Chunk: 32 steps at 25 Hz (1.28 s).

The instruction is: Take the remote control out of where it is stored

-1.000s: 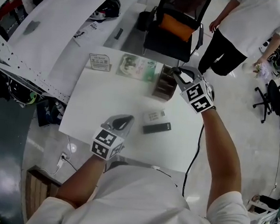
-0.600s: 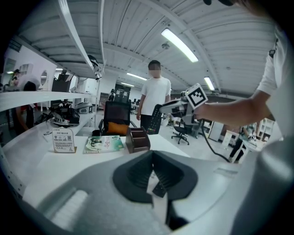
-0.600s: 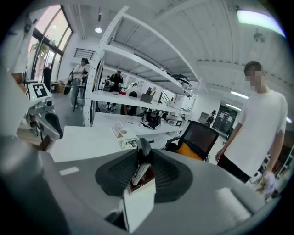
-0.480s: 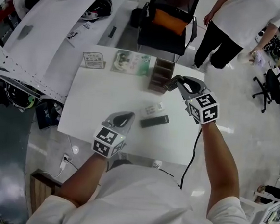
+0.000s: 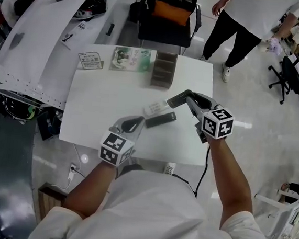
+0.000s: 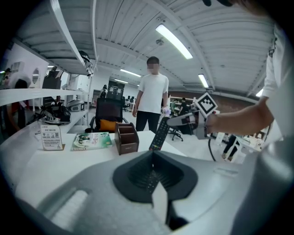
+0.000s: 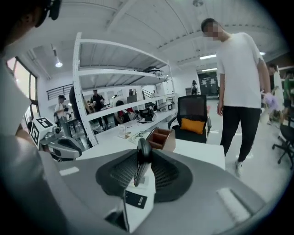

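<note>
Left gripper [image 5: 133, 124] at the white table's [image 5: 98, 101] near edge: my jaws pressed together, empty. Right gripper [image 5: 175, 99] pinches the remote control [image 6: 160, 134] above the tabletop, well apart from the brown organizer [image 5: 164, 69]. Beyond the table: black chair [image 5: 168, 10], standing person [image 5: 249, 15].

Lettering on the card [image 5: 90, 60] and the booklet [image 5: 130, 59] is too small to read.

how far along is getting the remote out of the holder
Done: the remote control is clear of the brown holder at the table's far edge. In hand: the right gripper is shut on it, holding it in the air over the table. Left: probably setting it down, perhaps near the black remote lying there. The left gripper is empty.
</note>
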Each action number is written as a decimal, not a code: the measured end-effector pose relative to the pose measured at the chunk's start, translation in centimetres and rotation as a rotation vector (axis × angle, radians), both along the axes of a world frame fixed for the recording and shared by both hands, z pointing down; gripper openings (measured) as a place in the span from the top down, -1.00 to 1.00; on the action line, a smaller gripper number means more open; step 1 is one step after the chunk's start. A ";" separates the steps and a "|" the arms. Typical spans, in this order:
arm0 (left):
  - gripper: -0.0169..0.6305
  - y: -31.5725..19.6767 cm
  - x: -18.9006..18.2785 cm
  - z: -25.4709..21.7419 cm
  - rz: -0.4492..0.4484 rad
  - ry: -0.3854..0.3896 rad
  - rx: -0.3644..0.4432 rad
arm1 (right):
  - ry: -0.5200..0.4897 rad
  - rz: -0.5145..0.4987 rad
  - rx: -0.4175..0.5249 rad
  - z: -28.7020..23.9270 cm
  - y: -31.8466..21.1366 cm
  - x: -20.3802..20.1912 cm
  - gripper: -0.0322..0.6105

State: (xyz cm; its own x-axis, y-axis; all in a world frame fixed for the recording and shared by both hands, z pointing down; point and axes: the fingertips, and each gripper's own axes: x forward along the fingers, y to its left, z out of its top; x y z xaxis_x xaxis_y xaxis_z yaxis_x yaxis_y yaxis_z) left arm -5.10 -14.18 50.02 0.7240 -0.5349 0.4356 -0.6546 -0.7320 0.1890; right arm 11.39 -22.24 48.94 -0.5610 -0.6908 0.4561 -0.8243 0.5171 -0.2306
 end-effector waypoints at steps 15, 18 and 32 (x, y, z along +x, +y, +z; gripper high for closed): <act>0.94 1.0 0.2 -0.3 0.005 -0.030 0.012 | -0.523 0.235 -0.444 11.6 9.0 -0.5 0.61; 0.94 1.1 -0.2 -0.2 0.003 -0.035 0.007 | -0.573 0.265 -0.506 13.5 9.9 -0.9 0.61; 0.94 1.2 -0.5 -0.1 0.006 -0.032 0.004 | -0.427 0.319 -0.547 17.2 10.6 -0.5 0.54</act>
State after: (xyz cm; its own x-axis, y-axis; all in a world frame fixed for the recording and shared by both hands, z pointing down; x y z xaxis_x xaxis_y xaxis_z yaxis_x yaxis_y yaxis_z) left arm -5.58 -13.01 49.92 0.7130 -0.5321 0.4566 -0.6557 -0.7367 0.1655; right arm 10.92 -11.67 66.11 -0.5764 -0.5871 0.5683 -0.6965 -0.0108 -0.7175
